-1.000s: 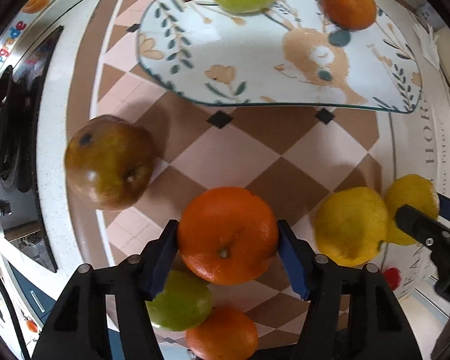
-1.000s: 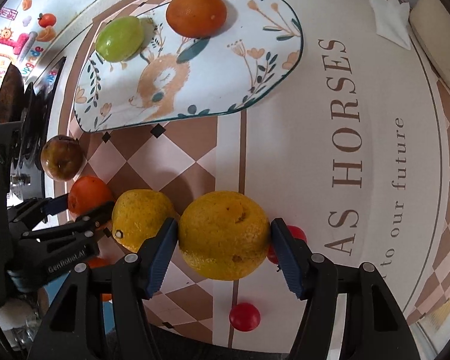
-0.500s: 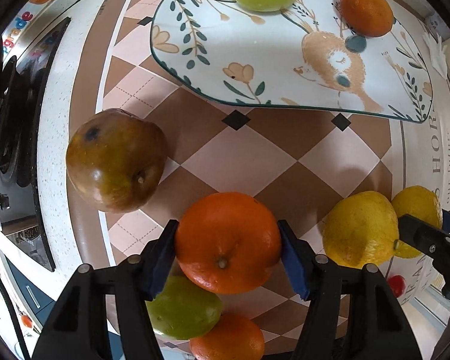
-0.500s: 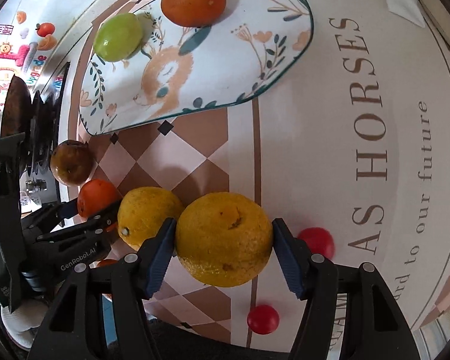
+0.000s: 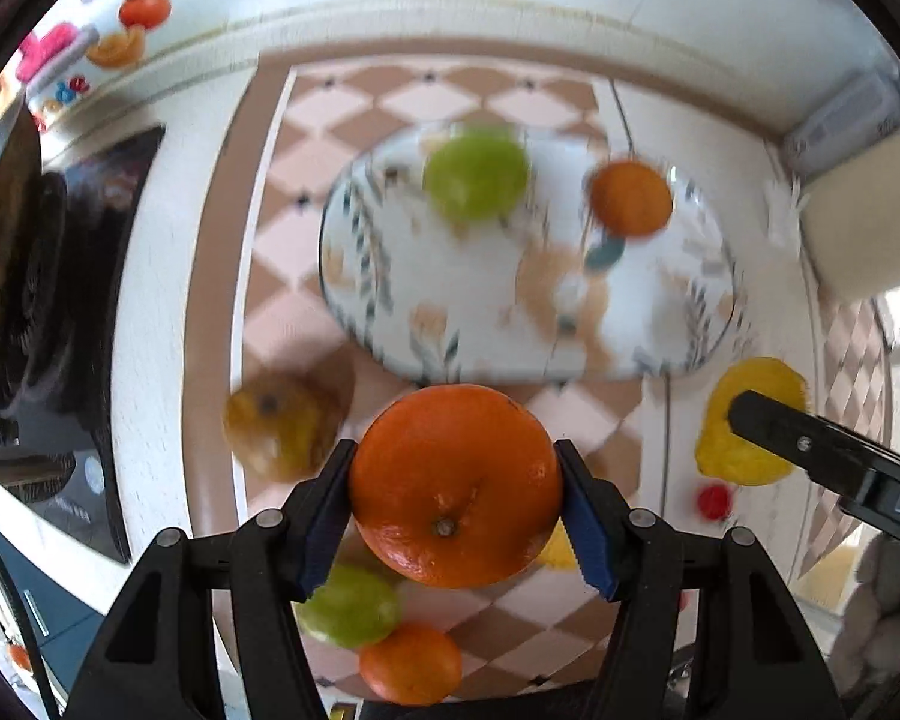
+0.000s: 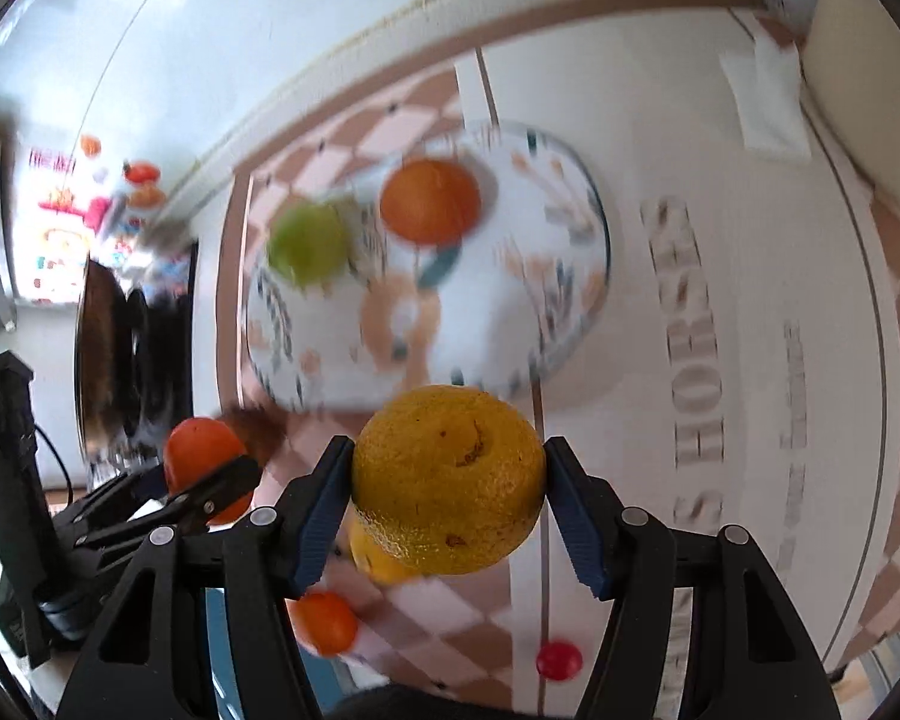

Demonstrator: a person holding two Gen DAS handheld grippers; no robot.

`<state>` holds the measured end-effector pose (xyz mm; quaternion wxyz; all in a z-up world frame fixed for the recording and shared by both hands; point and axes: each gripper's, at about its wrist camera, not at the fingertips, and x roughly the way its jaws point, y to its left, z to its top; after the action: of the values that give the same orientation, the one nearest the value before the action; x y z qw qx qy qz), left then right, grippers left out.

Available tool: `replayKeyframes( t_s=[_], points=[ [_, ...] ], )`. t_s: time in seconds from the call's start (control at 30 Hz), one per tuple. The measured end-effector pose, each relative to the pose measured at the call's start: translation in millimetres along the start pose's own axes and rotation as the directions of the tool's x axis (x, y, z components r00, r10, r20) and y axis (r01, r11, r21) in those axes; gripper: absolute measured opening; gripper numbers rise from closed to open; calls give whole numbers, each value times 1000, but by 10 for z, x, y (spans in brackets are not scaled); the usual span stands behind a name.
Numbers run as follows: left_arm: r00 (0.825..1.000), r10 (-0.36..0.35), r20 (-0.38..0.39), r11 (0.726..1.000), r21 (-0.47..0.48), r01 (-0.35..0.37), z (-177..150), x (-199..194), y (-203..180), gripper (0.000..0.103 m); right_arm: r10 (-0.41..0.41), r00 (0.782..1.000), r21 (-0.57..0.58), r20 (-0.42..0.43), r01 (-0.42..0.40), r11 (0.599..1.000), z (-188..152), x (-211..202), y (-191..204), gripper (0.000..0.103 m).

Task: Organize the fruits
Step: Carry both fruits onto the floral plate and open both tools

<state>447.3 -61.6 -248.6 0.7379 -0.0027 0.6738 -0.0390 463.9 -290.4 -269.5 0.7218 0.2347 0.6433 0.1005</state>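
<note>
Orange clamped between the blue pads of my left gripper, jaws about half open and pressing both its sides; it hangs in the air on the near side of the plate. Yellow citrus pinched the same way in my right gripper, jaws about half open, also on the near side of the plate. On the plate: one green fruit and one small orange, apart from each other. Left of the plate's near edge, on the checked cloth: a brownish fruit. Nearer than that: a second green fruit touching another orange. Two small red fruits, well apart from the plate.
</note>
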Motion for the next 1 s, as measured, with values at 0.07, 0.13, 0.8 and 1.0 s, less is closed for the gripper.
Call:
replayKeyframes(
  t_s=[0.07, 0.13, 0.8, 1.0],
  points=[
    [1000, -7, -6, 1000, -24, 6, 216, 22, 45, 61, 11, 1000, 16, 12, -11, 1000, 190, 43, 1, 66],
    [999, -16, -27, 998, -55, 15, 423, 136, 121, 61, 32, 999, 40, 12, -32, 999, 377, 141, -2, 66],
    [980, -119, -158, 981, -171, 91, 939, 909, 54, 84, 72, 995, 103, -66, -65, 992, 624, 725, -169, 85],
    [995, 0, -105, 994, -108, -12, 914, 716, 34, 86, -88, 996, -40, -20, 87, 995, 547, 462, 21, 85]
  ],
)
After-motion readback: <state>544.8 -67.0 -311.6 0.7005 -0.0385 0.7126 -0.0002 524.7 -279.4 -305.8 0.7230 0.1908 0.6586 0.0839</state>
